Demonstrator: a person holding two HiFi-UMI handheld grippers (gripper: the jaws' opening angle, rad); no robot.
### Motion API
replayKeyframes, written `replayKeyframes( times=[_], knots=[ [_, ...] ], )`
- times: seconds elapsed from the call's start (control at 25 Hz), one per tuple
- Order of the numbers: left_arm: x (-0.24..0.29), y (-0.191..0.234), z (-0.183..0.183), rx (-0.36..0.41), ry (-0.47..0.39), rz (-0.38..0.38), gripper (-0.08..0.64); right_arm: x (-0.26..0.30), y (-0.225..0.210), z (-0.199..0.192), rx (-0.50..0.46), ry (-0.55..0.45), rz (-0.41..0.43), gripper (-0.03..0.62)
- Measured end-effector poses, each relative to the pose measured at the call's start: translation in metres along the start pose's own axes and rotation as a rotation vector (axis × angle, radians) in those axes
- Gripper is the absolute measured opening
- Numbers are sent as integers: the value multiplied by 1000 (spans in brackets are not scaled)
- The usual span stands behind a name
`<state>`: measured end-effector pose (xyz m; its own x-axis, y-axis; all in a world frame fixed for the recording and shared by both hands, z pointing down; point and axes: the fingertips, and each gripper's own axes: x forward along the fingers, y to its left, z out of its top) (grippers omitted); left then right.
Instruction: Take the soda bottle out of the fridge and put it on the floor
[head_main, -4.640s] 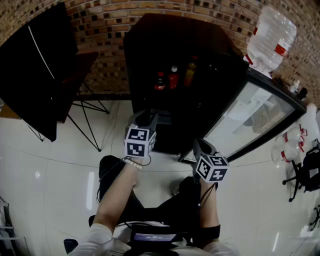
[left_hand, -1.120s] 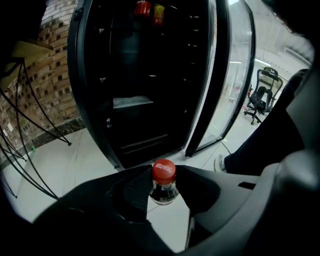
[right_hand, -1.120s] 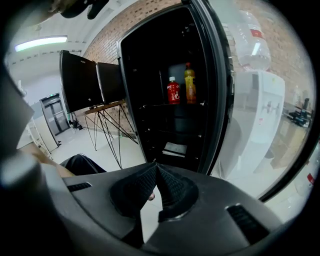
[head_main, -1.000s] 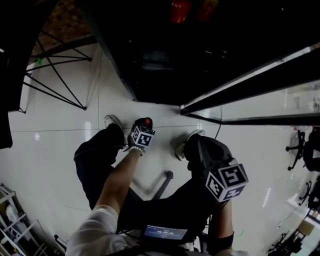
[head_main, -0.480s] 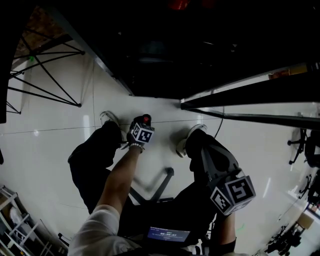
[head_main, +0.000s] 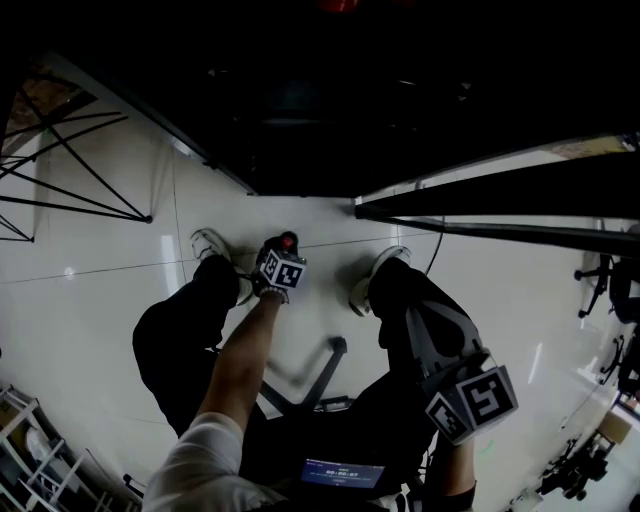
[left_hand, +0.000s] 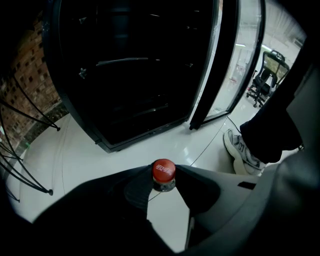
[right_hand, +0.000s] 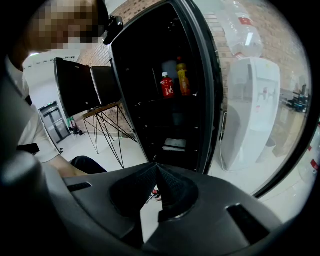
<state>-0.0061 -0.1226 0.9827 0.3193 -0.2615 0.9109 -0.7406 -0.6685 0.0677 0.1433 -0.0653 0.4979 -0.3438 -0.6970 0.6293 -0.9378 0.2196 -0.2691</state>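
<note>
The soda bottle shows as a red cap (left_hand: 163, 171) on a clear neck, upright between my left gripper's (left_hand: 163, 181) jaws, which are shut on the neck. In the head view the cap (head_main: 288, 241) and left gripper (head_main: 285, 254) are low over the white floor (head_main: 310, 310), between the person's shoes. The bottle's base is hidden, so I cannot tell if it touches the floor. My right gripper (right_hand: 156, 168) is shut on nothing and held back by the right knee (head_main: 415, 318). The black fridge (head_main: 300, 130) stands open ahead.
The fridge's glass door (head_main: 500, 195) swings out to the right. Two bottles, red (right_hand: 168, 84) and orange (right_hand: 182, 77), remain on a fridge shelf. A white shoe (left_hand: 242, 152) is close on the right. A black metal stand (head_main: 70, 180) is at left; a water dispenser (right_hand: 250, 110) is beyond the door.
Since the oldest frame, the left gripper has come from the fridge down near the floor with the bottle in it. Over the last second it barely moves; the right gripper drifts lower in view.
</note>
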Motion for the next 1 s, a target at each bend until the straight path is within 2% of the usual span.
replayKeyframes(
  times=[0.36,0.72,0.8,0.92,1.0],
  knots=[
    [16,1,-2,-8,25,0,141,-2,-9,1,12,-3,-8,14],
    [24,1,0,-18,14,-10,145,-1,-12,2,17,-14,-13,14],
    [24,1,0,-26,10,-20,165,-1,-10,2,16,-14,-8,15],
    [22,3,5,-35,-3,-24,253,-2,-9,5,10,-22,-9,15],
    [14,5,12,-35,-31,-25,258,-5,-8,9,2,-34,-8,15]
  ],
)
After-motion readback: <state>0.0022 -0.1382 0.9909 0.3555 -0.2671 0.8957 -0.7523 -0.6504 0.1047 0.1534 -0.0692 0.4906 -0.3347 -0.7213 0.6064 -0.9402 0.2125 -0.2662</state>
